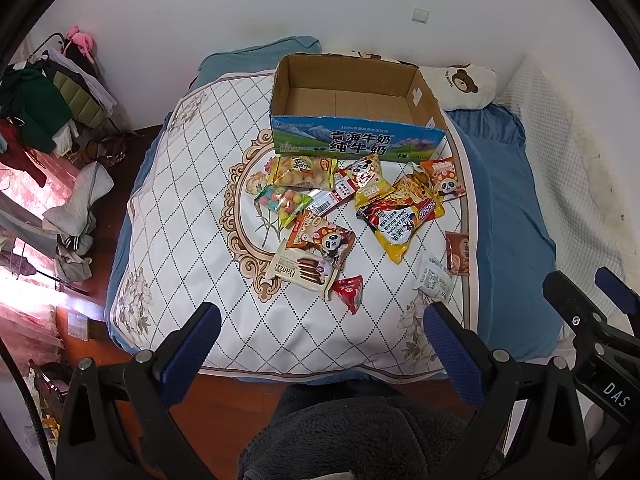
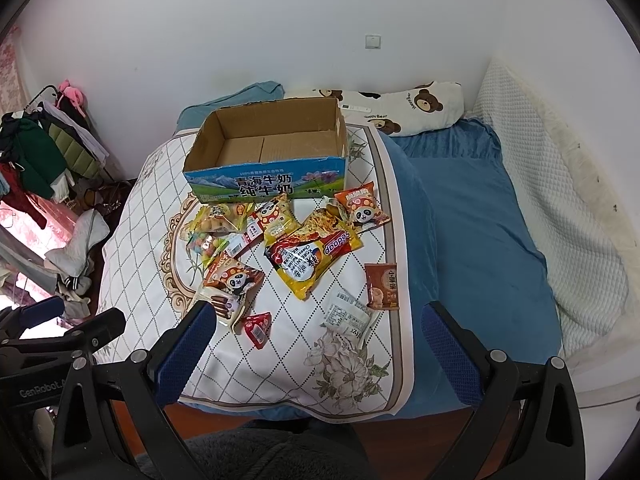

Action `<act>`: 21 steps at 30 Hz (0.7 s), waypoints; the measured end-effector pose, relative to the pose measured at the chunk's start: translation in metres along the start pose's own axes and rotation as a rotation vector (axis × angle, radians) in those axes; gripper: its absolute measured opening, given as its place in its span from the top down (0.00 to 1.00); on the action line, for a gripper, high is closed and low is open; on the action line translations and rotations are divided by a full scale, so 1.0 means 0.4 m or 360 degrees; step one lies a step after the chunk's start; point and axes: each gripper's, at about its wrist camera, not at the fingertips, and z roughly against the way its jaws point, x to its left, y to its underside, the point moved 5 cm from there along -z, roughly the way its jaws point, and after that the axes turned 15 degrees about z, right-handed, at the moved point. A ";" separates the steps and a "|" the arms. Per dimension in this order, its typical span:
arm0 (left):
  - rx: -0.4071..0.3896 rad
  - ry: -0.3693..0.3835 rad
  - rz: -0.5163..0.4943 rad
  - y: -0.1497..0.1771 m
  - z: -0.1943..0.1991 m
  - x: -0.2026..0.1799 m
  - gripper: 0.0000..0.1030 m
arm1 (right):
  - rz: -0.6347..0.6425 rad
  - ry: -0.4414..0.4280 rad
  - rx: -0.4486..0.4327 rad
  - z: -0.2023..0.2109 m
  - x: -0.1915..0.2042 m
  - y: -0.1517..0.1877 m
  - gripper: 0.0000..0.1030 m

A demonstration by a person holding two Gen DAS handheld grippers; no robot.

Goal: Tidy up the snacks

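Snacks lie scattered on the patterned quilt [image 1: 192, 184] of the bed, in front of an open cardboard box [image 1: 356, 140] that shows nothing inside. From the left: a bag of coloured candy balls [image 1: 284, 202], a Franzzi biscuit pack [image 1: 300, 270], a small red packet [image 1: 349, 289], a yellow noodle pack [image 1: 400, 220] and a brown sachet [image 1: 457, 253] nearest the blue blanket. The left gripper [image 1: 322, 346] and right gripper [image 2: 318, 344] both hover over the bed's near edge, jaws spread wide, holding nothing.
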 end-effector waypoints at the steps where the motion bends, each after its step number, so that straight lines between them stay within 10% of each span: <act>1: 0.0000 0.0001 -0.0001 0.001 0.000 0.000 0.00 | -0.0002 0.0000 -0.0001 0.000 0.000 0.000 0.00; 21: 0.0011 -0.0006 0.0010 -0.008 -0.004 0.003 0.00 | 0.0004 -0.0013 0.0019 -0.029 0.011 -0.022 0.00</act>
